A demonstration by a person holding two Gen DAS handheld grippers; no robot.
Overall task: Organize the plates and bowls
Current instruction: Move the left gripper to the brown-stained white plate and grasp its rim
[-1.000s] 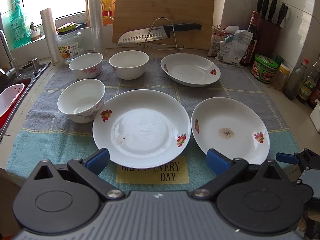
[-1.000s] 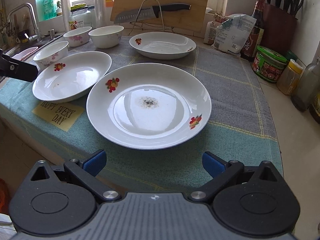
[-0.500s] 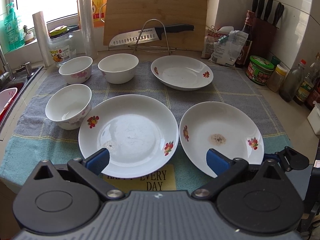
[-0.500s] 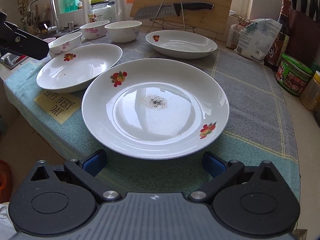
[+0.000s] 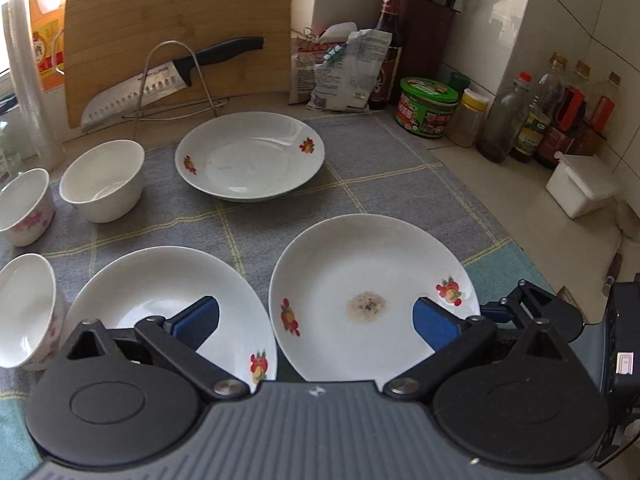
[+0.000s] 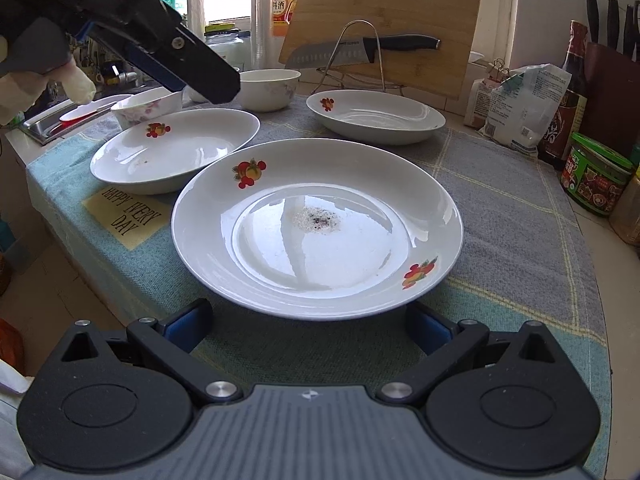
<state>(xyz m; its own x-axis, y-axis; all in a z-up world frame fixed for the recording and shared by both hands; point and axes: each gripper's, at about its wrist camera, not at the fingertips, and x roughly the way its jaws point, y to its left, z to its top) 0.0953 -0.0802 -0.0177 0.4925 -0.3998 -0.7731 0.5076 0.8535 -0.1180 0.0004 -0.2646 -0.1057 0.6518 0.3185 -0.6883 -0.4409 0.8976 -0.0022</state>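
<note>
A kitchen counter is covered by a grey and teal checked towel (image 6: 512, 208) holding white dishes with small red fruit prints. In the right wrist view, the right gripper (image 6: 308, 320) sits low at the near edge of the towel, its blue-padded jaws spread wide and empty, one on each side of the near rim of a soiled plate (image 6: 316, 228) with a dark speckled patch at its centre. The pads look close to the rim, though contact is hard to judge from here. The left gripper (image 5: 316, 320) hangs above the dishes, also wide open and holding nothing; in its own view the left pad overlaps a second plate (image 5: 160, 292) and the right pad overlaps the soiled plate. The second plate lies just left of the soiled one. A third plate (image 5: 248, 156) rests farther back, near a wooden cutting board (image 5: 180, 28). Three bowls (image 5: 102, 180) stand at the left side.
</note>
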